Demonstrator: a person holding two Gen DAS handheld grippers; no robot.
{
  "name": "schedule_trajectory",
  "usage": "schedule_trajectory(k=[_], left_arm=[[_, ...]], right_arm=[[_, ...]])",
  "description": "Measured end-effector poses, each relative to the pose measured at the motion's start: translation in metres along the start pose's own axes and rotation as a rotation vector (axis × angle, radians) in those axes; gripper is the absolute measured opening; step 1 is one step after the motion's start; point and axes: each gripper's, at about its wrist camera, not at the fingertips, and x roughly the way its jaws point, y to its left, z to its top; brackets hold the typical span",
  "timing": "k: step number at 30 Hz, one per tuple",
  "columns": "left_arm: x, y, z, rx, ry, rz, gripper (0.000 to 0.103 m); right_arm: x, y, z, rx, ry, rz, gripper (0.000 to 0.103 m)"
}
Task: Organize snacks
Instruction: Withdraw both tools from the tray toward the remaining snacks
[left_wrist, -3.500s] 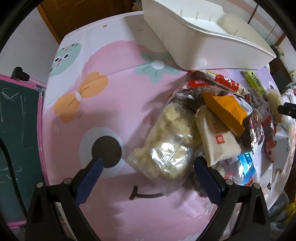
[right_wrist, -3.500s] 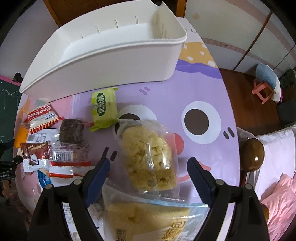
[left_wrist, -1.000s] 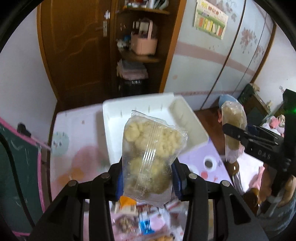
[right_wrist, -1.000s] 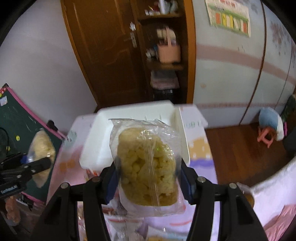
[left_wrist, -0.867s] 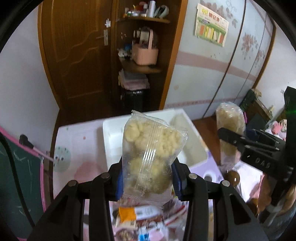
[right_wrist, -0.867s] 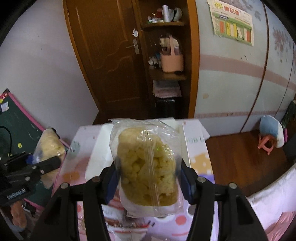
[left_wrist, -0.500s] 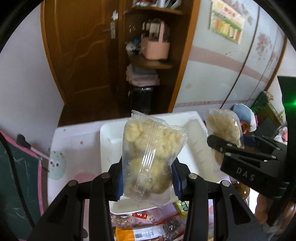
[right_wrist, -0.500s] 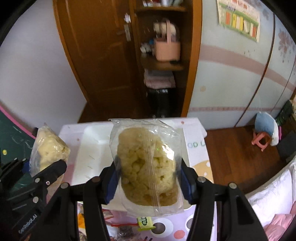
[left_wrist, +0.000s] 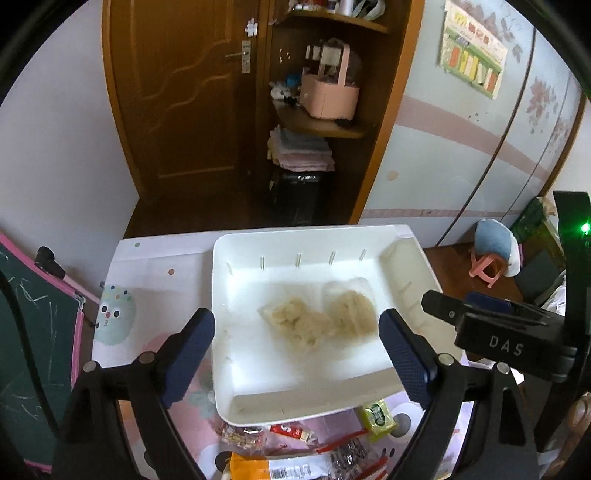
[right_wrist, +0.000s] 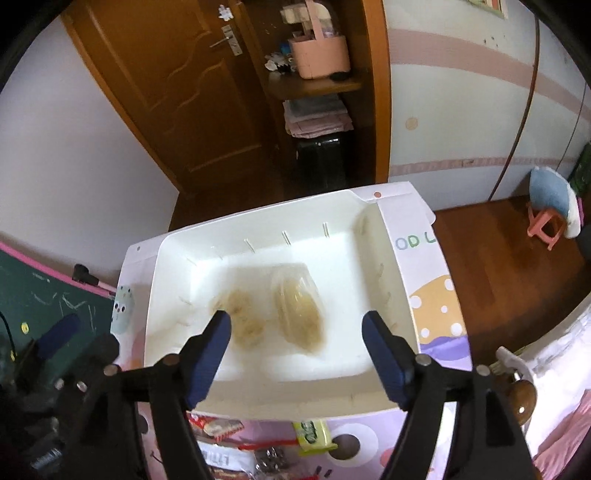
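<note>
A white plastic bin (left_wrist: 258, 384) (right_wrist: 177, 266) stands on the cartoon-print table. Two clear bags of pale yellow puffed snack lie inside it, side by side and blurred: the left bag (left_wrist: 295, 323) (right_wrist: 242, 317) and the right bag (left_wrist: 351, 310) (right_wrist: 299, 314). My left gripper (left_wrist: 295, 354) is open and empty, held above the bin's near half. My right gripper (right_wrist: 297, 347) is open and empty above the bin too. The right gripper's body also shows in the left wrist view (left_wrist: 506, 332).
Loose snack packets lie on the table in front of the bin: a green one (left_wrist: 376, 415) (right_wrist: 314, 432), a red-and-white one (left_wrist: 291, 434) and an orange one (left_wrist: 251, 467). A green chalkboard (left_wrist: 22, 350) stands at the left. A wooden door and shelf lie beyond.
Both grippers were shut on a snack bag half a second ago. Both have opened, and the two bags have dropped into the bin.
</note>
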Motion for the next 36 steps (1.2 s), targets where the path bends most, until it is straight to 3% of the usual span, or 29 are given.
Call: schedule_trajectory(k=[8, 14, 17, 26, 36], left_arm=[[-0.061, -0.008, -0.029, 0.047, -0.094, 0.018, 0.094], [-0.093, -0.015, -0.073, 0.119, -0.065, 0.015, 0.094], [-0.109, -0.013, -0.095, 0.113, -0.055, -0.014, 0.094], [-0.170, -0.008, -0.137, 0.094, -0.144, -0.022, 0.094], [-0.194, -0.002, -0.177, 0.093, -0.141, 0.022, 0.094]], right_arm=[[-0.051, 0.003, -0.037, -0.052, -0.055, 0.021, 0.076], [-0.087, 0.005, -0.090, -0.077, -0.093, 0.046, 0.081], [-0.097, 0.006, -0.115, -0.087, -0.081, 0.064, 0.081], [-0.133, 0.013, -0.168, -0.122, -0.120, 0.055, 0.081], [-0.178, 0.016, -0.211, -0.136, -0.215, 0.023, 0.082]])
